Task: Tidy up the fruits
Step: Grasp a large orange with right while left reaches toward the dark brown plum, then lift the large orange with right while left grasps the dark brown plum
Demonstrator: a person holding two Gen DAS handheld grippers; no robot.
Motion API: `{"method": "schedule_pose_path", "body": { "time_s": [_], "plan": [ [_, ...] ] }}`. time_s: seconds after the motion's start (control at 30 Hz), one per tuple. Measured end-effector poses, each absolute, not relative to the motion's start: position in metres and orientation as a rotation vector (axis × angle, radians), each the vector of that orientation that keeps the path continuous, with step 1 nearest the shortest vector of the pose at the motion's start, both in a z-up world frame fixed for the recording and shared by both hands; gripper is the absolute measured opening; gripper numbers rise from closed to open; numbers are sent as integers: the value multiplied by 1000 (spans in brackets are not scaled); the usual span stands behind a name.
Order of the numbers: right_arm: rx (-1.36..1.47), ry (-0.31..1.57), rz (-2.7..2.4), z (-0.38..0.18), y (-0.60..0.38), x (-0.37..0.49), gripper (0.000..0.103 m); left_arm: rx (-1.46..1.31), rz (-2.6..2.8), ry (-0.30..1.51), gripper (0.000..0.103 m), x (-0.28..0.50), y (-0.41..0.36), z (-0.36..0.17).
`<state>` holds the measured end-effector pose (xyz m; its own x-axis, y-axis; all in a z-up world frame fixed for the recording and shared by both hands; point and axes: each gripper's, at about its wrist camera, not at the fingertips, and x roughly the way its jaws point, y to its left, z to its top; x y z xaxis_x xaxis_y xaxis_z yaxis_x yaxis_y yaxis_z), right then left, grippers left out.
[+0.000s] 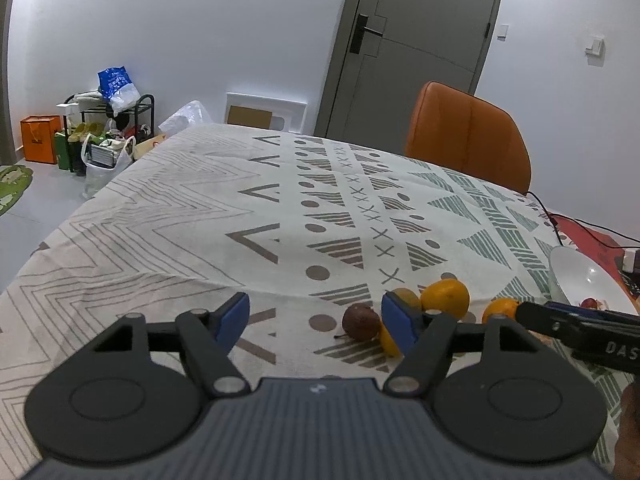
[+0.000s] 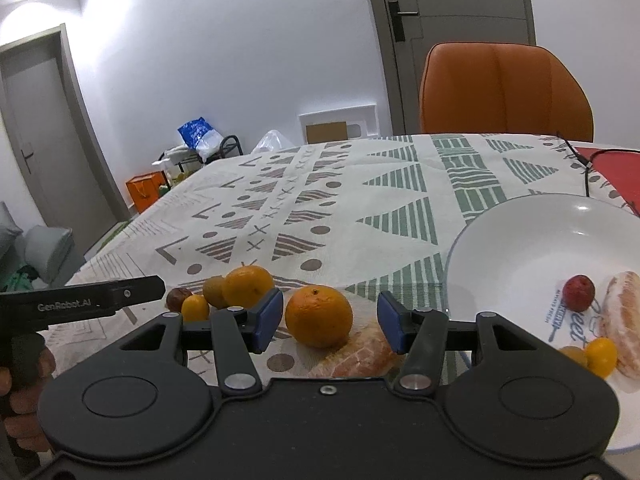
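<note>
My right gripper (image 2: 330, 318) is open low over the patterned tablecloth. A round orange (image 2: 320, 316) sits between its blue pads with a gap on the right side. A peeled citrus segment (image 2: 356, 354) lies just in front of it. My left gripper (image 1: 316, 316) is open with nothing held. A brown wrinkled fruit (image 1: 361, 322) and a small yellow kumquat (image 1: 388, 342) lie beside its right finger, with an orange (image 1: 446, 298) behind. The white plate (image 2: 520, 232) at the right holds a small red fruit (image 2: 579, 287), a peeled segment (image 2: 624, 320) and a kumquat (image 2: 601, 356).
An orange chair (image 2: 504, 88) stands at the table's far side. A black cable (image 2: 586, 176) and a red mat (image 2: 616, 172) lie at the far right. A hand (image 2: 24, 400) grips the left tool at the left edge of the right wrist view. Floor clutter sits beyond the table.
</note>
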<state>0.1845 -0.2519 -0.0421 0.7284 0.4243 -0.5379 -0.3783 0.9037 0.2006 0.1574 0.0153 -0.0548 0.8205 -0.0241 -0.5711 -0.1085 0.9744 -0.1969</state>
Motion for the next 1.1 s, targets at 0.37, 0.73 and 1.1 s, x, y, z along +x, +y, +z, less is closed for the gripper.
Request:
{"method": "schedule_pose_path", "body": {
  "time_s": [0.37, 0.73, 1.1],
  "plan": [
    [-6, 617, 441, -50, -234, 194, 51, -259, 36, 614, 67, 159, 22, -60],
    [-17, 635, 471, -48, -225, 191, 39, -284, 5, 622, 55, 164, 20, -64],
    [0, 625, 452, -41, -236, 184, 39, -295, -21, 632, 37, 174, 12, -68]
  ]
}}
